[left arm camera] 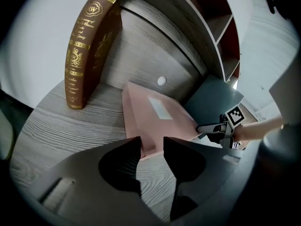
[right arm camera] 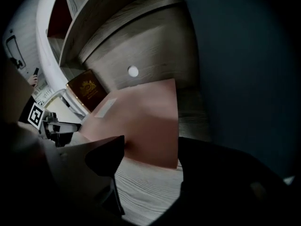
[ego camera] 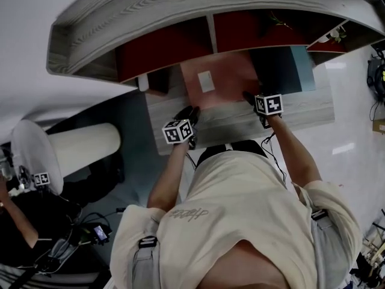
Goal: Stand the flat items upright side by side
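item: pink book [ego camera: 218,84] [left arm camera: 162,119] [right arm camera: 148,121], cover up, a white label [ego camera: 206,81] [left arm camera: 160,108] [right arm camera: 106,106] on its face. we find it at the middle of the grey wooden shelf board [ego camera: 301,110] [left arm camera: 61,131] [right arm camera: 146,192], not standing; whether its near edge is clear of the board we cannot tell.

held by: left gripper [ego camera: 191,112] [left arm camera: 151,142], jaws drawn in to a narrow gap and pinching the pink book's near corner, one jaw on the spine side, the other on the cover.

also at the book: right gripper [ego camera: 249,96] [left arm camera: 202,127] [right arm camera: 150,149], at the opposite, right-hand edge. we see its jaws set wide apart with a corner of the pink book lying between them, not clamped.

neighbours: brown book [left arm camera: 87,51] [right arm camera: 87,91] with gold ornament on its spine, standing on end to the left, leaning against the back panel, apart from the pink one. dark blue book [ego camera: 283,71] [left arm camera: 214,95] [right arm camera: 235,55] just to the right of the pink book, close beside the right gripper.

setting: back panel of the same grey wood, bearing a small round white cap [left arm camera: 162,81] [right arm camera: 133,71]; red-lined compartments [ego camera: 162,50] above the board.

further out: the person's cream shirt [ego camera: 240,209] in the foreground of the head view; a white cylinder [ego camera: 84,149] lying well off to the left, below the shelf.
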`<state>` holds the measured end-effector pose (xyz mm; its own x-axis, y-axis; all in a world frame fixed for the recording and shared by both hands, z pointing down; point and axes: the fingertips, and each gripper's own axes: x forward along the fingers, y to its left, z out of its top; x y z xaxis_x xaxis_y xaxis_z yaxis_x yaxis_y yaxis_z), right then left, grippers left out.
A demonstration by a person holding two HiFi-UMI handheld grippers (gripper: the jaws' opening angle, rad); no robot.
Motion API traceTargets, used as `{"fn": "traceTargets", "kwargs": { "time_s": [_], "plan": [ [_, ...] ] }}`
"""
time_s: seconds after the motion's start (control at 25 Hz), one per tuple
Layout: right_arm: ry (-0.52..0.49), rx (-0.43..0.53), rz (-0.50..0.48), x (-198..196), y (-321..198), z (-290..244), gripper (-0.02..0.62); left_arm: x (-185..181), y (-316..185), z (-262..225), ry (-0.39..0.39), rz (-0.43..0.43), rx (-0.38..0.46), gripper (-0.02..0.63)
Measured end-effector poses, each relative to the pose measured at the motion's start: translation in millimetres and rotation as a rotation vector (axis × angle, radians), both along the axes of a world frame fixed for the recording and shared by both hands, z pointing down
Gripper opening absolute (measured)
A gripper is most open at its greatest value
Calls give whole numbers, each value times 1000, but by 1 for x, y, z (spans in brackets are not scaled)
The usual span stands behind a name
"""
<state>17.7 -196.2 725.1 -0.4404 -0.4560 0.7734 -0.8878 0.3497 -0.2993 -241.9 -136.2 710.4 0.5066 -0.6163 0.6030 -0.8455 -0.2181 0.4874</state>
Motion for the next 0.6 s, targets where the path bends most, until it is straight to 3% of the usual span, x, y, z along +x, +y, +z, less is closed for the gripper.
{"fn": "traceTargets", "kwargs": {
  "time_s": [0.6],
  "plan": [
    [-40, -30, -36, -4, 27, 2, 299, -9, 2, -1, -60, -6, 41, 167]
  ]
}}
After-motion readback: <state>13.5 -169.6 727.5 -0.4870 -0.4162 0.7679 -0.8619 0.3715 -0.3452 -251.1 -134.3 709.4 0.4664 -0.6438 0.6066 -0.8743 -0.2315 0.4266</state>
